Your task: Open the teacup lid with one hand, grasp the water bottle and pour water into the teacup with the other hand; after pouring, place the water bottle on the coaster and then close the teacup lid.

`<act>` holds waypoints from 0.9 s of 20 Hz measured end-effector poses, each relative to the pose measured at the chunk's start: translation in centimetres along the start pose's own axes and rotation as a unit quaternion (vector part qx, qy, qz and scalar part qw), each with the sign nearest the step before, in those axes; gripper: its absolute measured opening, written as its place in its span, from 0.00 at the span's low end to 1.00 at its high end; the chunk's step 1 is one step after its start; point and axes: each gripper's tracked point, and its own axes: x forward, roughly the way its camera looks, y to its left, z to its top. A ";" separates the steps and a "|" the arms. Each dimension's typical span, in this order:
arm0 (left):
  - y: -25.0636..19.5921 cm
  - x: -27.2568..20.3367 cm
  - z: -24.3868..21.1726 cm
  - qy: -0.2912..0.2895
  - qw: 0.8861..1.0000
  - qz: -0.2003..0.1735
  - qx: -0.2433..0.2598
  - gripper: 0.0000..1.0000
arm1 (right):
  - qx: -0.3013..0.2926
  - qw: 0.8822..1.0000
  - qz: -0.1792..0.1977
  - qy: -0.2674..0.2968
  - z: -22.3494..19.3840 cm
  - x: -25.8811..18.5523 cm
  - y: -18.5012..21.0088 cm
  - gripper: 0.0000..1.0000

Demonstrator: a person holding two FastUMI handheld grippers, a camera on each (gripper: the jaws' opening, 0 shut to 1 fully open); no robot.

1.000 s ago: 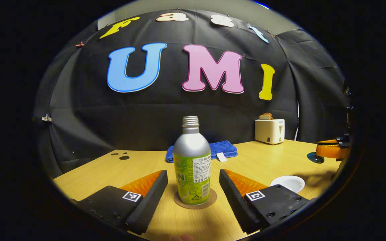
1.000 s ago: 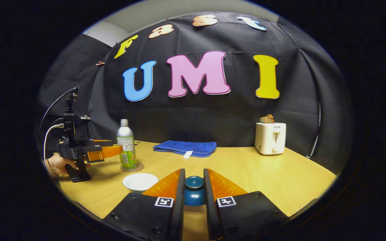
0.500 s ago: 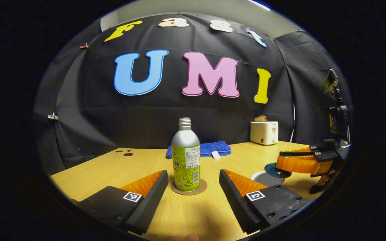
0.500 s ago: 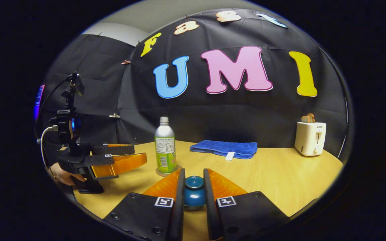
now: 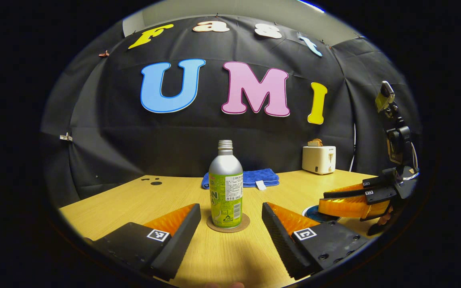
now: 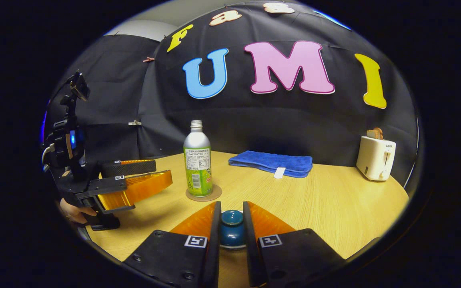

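Observation:
The silver and green water bottle (image 5: 225, 188) stands upright on the round brown coaster (image 5: 228, 224). My left gripper (image 5: 230, 208) is open just short of it, a finger on each side, touching nothing. My right gripper (image 6: 231, 205) is shut on the knob of the blue teacup lid (image 6: 231, 230). In the left gripper view the lid (image 5: 314, 214) lies low over the white teacup (image 5: 305, 210), whose edge barely shows under it. The right gripper (image 5: 350, 200) is level with the table there. The bottle (image 6: 197, 168) and the left gripper (image 6: 134, 186) stand to the lid's left.
A folded blue towel (image 6: 272, 164) lies at the back of the wooden table (image 6: 334, 212). A cream toaster (image 6: 374, 160) with bread stands at the back right. A hand (image 6: 74, 212) holds the left gripper at the table's left edge.
My right gripper has carried the blue lid leftwards and down onto the white teacup, which stood uncovered a second ago. My left gripper has backed away from the bottle, still open.

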 end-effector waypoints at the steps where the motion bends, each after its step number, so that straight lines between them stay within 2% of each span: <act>1: 0.1 -0.1 0.0 0.001 1.000 0.000 0.000 0.97 | 0.000 1.000 0.000 0.003 -0.1 0.0 0.0 0.32; 4: 0.0 -0.1 0.0 0.001 1.000 -0.002 0.000 0.97 | 0.000 1.000 -0.005 0.004 -0.1 -0.1 -0.2 0.32; 8: 0.0 0.0 0.0 0.001 1.000 -0.002 0.000 0.97 | 0.004 1.000 -0.008 -0.011 0.3 -0.4 -0.3 0.37; 9: 0.0 -0.1 0.1 0.001 1.000 -0.002 0.000 0.97 | 0.005 1.000 -0.010 -0.017 0.5 -0.6 -0.4 0.42; 10: 0.0 -0.1 0.0 0.001 1.000 -0.002 0.000 0.97 | 0.005 0.999 -0.016 -0.028 0.8 -0.8 -0.6 0.54; 13: -0.4 0.0 0.6 0.001 1.000 -0.002 0.000 0.97 | 0.006 0.996 -0.037 -0.086 2.5 -2.4 -1.1 0.55; 14: -0.4 0.0 0.6 0.001 1.000 -0.003 0.000 0.97 | 0.006 0.995 -0.049 -0.087 2.4 -2.6 -1.6 0.58; 16: -0.4 0.0 0.6 0.001 1.000 -0.002 0.000 0.97 | 0.005 0.994 -0.056 -0.089 2.2 -2.9 -1.7 0.74; 17: -0.4 0.0 0.7 0.001 1.000 -0.002 0.000 0.97 | 0.006 0.994 -0.060 -0.089 2.2 -3.1 -1.8 0.88; 18: -0.4 0.0 0.6 0.001 1.000 -0.002 0.000 0.97 | 0.005 0.994 -0.062 -0.089 2.3 -3.1 -1.9 0.92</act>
